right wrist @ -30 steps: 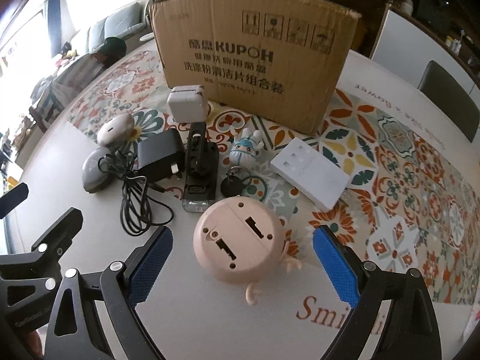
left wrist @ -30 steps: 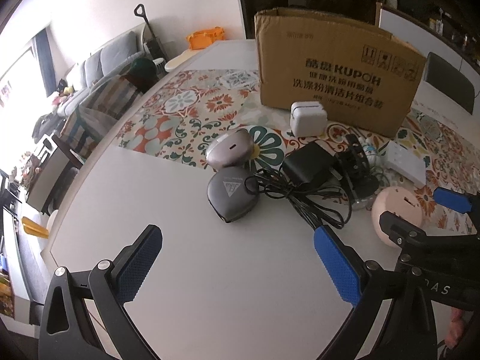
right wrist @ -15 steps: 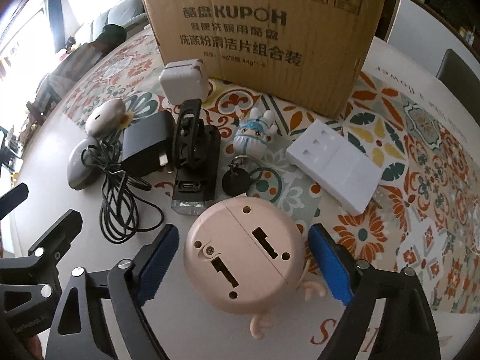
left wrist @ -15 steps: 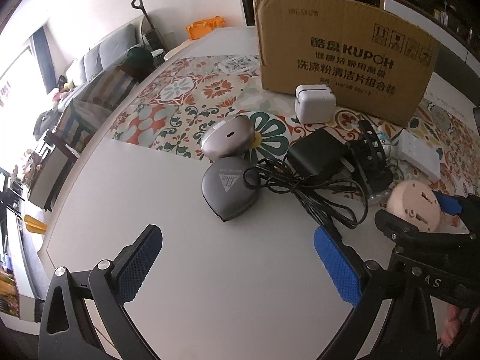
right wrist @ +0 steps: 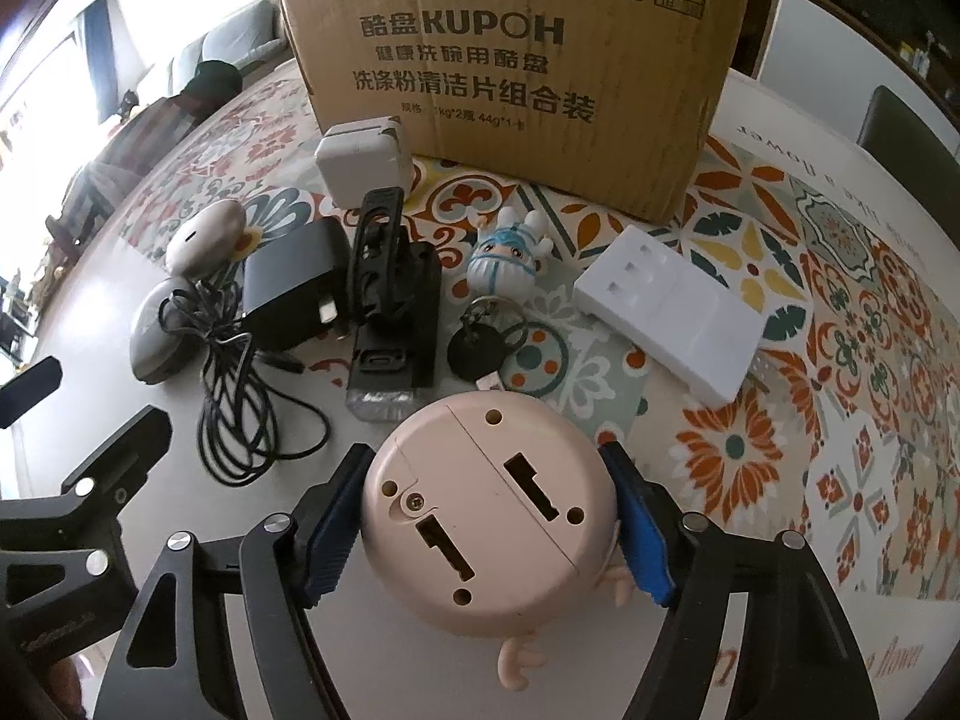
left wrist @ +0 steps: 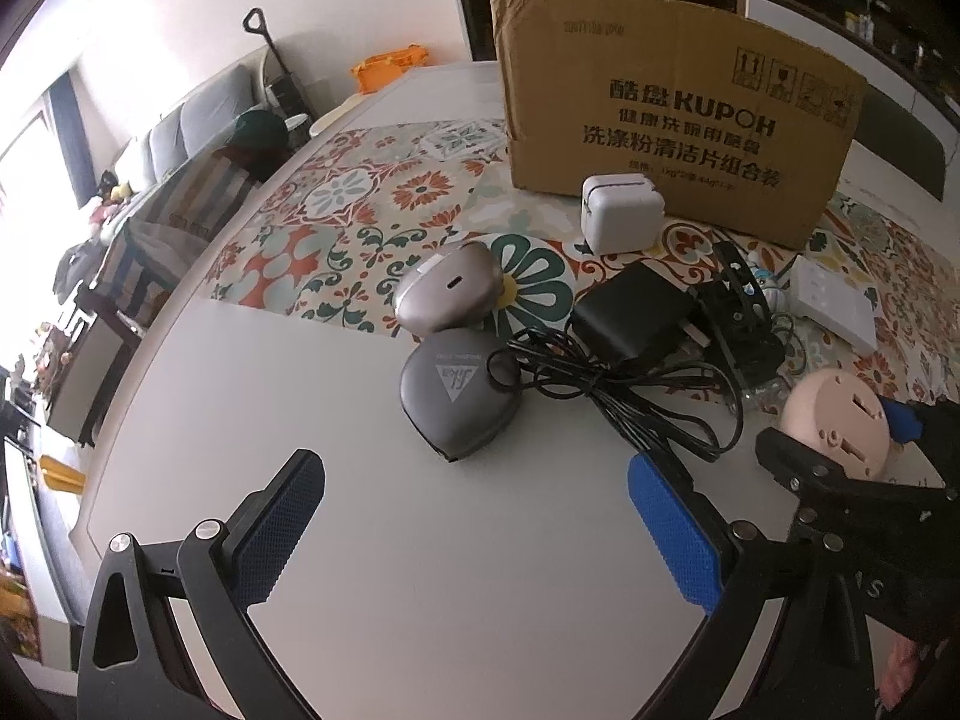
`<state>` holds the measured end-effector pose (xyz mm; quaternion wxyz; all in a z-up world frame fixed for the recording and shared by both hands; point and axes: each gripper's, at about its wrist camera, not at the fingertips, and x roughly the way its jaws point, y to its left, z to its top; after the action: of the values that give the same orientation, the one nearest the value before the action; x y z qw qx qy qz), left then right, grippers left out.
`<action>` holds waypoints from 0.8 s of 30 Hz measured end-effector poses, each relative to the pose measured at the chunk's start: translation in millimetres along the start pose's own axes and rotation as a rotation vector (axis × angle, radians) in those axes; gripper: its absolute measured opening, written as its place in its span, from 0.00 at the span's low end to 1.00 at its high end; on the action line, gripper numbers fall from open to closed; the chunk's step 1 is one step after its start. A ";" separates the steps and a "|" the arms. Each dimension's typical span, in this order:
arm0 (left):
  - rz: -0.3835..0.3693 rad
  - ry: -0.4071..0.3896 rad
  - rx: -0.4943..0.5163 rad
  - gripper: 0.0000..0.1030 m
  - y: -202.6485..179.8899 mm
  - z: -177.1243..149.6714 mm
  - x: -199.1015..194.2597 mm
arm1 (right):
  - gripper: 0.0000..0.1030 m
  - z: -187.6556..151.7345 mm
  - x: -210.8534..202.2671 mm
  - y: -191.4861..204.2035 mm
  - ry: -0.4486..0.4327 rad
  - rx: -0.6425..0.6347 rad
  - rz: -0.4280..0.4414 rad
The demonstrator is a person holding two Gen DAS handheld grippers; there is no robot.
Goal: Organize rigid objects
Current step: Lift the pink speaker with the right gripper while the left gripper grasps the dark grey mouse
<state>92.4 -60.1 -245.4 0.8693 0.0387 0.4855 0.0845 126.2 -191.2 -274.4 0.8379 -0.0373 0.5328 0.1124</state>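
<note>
Here we have the right gripper (right wrist: pixel 486 531) clenched on the round pink gadget (right wrist: pixel 489 516), its two blue pads (right wrist: pixel 636 537) pressed against opposite sides of the pale disc, whose flat back with its slots and screw faces the camera. The gadget sits at the near edge of the clutter on the counter (left wrist: pixel 456 570), just in front of the black clip-like holder (right wrist: pixel 390 294) and the black key fob (right wrist: pixel 477 348), and we cannot tell whether it is lifted yet or rests on the surface. The left gripper (left wrist: pixel 474 534) hangs released over bare counter, short of the grey case (left wrist: pixel 459 399), holding nothing. We judge the step in hand to be the first pick: the grasp looks made, and the carry is not yet done. The cardboard box (right wrist: pixel 516 60) standing behind the pile seems the likely place for it, though its opening is not visible to us. The next move calls for a straight lift clear of the black cable (right wrist: pixel 240 396) and the fob, then a rise high enough to pass the box's wall. Since the pads grip a curved rim, we should keep the squeeze firm so that the disc does not rotate or slip out.
</note>
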 end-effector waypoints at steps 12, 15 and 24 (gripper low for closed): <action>-0.103 -0.085 0.151 1.00 21.6 4.3 5.1 | 0.72 -18.1 -34.9 18.2 -0.021 0.161 -0.080; -0.125 -0.079 0.171 0.99 25.7 4.9 16.3 | 0.72 -25.0 -37.0 28.4 -0.016 0.201 -0.095; -0.201 -0.074 0.194 0.87 25.8 7.9 41.8 | 0.72 -30.8 -31.9 41.1 -0.006 0.265 -0.119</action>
<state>117.8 -26.9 -272.4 0.8828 0.0769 0.4605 -0.0519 76.6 -161.7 -256.6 0.8423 0.0426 0.5372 -0.0086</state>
